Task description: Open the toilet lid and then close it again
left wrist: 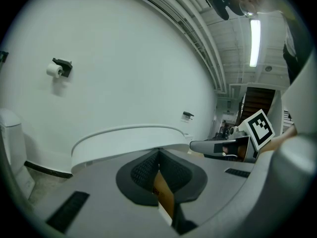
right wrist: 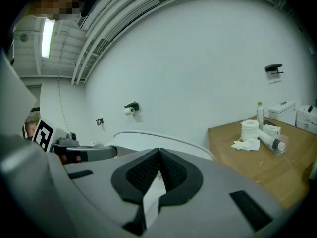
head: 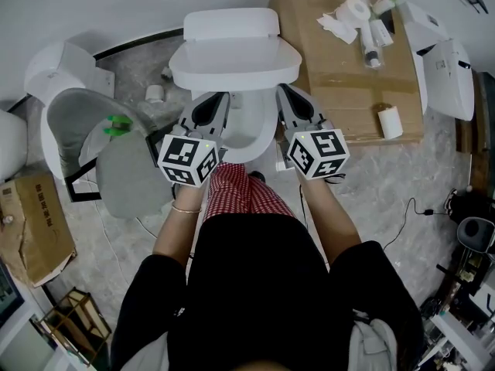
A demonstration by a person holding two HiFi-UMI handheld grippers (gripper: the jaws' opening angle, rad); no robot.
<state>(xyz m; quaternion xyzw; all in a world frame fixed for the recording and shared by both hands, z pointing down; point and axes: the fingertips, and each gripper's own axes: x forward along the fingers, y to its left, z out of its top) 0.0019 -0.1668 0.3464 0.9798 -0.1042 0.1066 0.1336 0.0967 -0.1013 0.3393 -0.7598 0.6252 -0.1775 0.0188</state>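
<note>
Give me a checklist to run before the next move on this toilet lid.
1. Left claw shut, nothing held: ok.
2. Right claw shut, nothing held: ok.
3. Both claw tips at the front edge of the toilet lid: ok.
4. Tips actually touching the lid: cannot tell.
5. Lid fully up against the tank: not ok. It looks only partly raised, with the bowl showing beneath it.
6. Cardboard clear of the lid's swing: ok.
</note>
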